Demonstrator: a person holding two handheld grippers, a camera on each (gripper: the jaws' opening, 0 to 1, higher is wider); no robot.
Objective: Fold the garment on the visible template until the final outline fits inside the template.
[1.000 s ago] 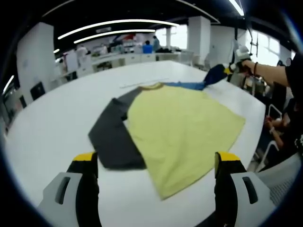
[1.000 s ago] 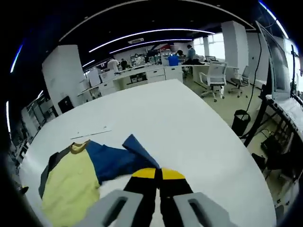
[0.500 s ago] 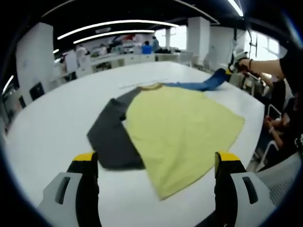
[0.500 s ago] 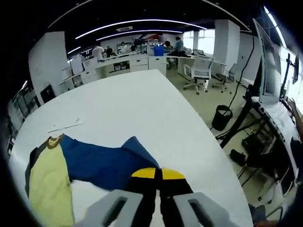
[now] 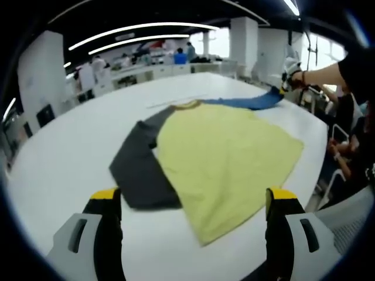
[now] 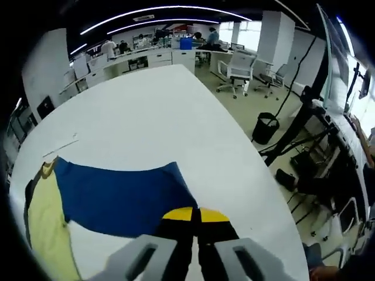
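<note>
A shirt with a yellow body [image 5: 225, 158], a dark grey sleeve [image 5: 140, 170] and a blue sleeve [image 5: 249, 103] lies on the white table [image 5: 64, 158]. My left gripper [image 5: 193, 202] hangs open over the near table edge, its yellow-tipped jaws wide apart and holding nothing. In the left gripper view my right gripper [image 5: 286, 75], held by a person's hand, grips the blue sleeve's end at the far right. In the right gripper view that right gripper [image 6: 195, 214] is shut on the blue sleeve [image 6: 120, 196], which is stretched flat out from the yellow body [image 6: 47, 225].
Thin line marks [image 5: 176, 102] lie on the table beyond the collar. Office chairs [image 6: 234, 70], a black bin [image 6: 265, 127] and cables stand off the table's right side. Desks and people are far behind. A seated person [image 5: 351, 158] is at the right edge.
My right gripper has pulled the blue sleeve outward, away from the shirt body, so it now lies stretched and flatter. The left gripper has stayed still.
</note>
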